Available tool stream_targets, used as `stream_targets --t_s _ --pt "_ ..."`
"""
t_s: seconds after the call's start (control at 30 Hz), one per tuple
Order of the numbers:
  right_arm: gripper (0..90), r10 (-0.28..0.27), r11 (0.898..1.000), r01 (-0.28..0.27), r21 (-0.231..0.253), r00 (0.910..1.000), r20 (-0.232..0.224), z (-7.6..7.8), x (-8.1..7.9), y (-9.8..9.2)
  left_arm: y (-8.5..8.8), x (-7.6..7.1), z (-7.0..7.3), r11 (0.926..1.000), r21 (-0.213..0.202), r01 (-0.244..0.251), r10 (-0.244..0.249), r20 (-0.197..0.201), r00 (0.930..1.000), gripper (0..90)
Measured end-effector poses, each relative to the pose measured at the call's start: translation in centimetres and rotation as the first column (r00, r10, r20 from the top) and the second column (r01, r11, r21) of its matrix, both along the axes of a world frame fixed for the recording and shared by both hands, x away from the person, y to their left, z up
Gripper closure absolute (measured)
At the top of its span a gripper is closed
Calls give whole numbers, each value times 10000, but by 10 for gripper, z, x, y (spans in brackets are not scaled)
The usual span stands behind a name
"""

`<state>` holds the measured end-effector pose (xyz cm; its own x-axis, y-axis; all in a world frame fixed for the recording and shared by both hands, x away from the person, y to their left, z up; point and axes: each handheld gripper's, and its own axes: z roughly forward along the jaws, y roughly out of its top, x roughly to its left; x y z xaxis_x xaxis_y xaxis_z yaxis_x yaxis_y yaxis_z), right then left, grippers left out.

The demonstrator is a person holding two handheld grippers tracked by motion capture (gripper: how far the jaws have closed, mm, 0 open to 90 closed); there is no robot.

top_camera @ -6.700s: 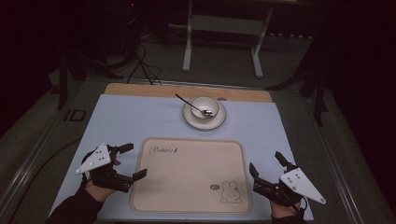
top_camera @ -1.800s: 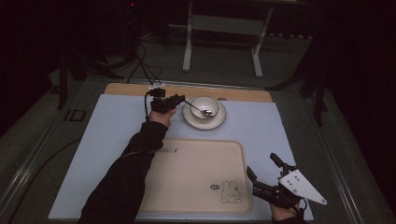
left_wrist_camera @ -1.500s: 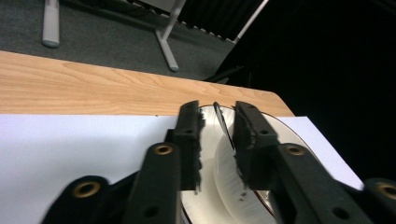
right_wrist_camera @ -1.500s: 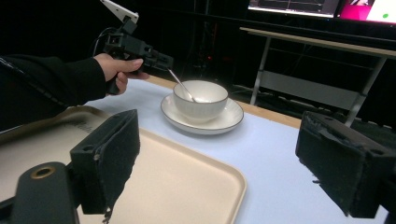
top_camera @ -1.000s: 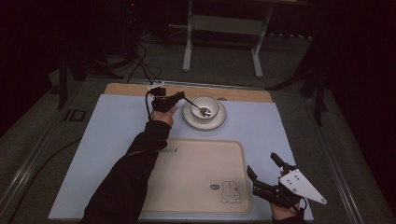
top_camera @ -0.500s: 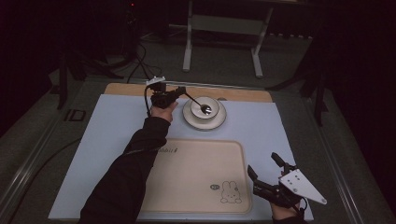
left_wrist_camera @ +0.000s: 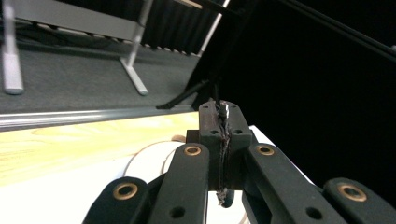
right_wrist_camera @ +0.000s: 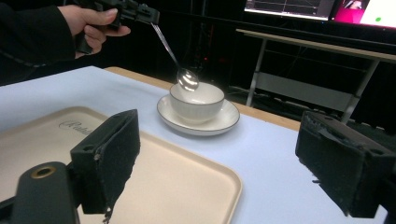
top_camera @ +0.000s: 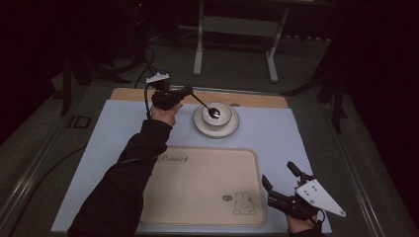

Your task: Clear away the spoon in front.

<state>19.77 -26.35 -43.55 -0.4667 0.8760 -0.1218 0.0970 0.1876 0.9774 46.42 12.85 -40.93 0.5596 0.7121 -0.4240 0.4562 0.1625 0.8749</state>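
Nearby, beige tray (top_camera: 207, 182) beside saucer (top_camera: 216, 129).

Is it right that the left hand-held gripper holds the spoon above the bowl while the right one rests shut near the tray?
Not quite. The right hand-held gripper is open, as the right gripper view shows its jaws wide apart. The left hand-held gripper does hold the spoon above the bowl, beyond the tray.

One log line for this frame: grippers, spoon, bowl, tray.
left gripper: shut on spoon | spoon: lifted above bowl | bowl: on saucer | right gripper: open, beside tray | tray: bare
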Motion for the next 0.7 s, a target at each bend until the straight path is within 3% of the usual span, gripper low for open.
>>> stream_targets --t_s 0.1,0.37,0.7 --pt "139 -19 10000 19 -60 10000 14 0 0 0 5 -4 4 9996 -249 155 -155 10 9999 899" --pt "139 -19 10000 19 -21 10000 -28 -1 1 1 18 -19 22 9981 296 546 -552 187 9983 900" --pt "139 -30 10000 30 -18 10000 -89 -2 3 2 42 -40 42 9927 613 1036 -1050 216 9942 900"
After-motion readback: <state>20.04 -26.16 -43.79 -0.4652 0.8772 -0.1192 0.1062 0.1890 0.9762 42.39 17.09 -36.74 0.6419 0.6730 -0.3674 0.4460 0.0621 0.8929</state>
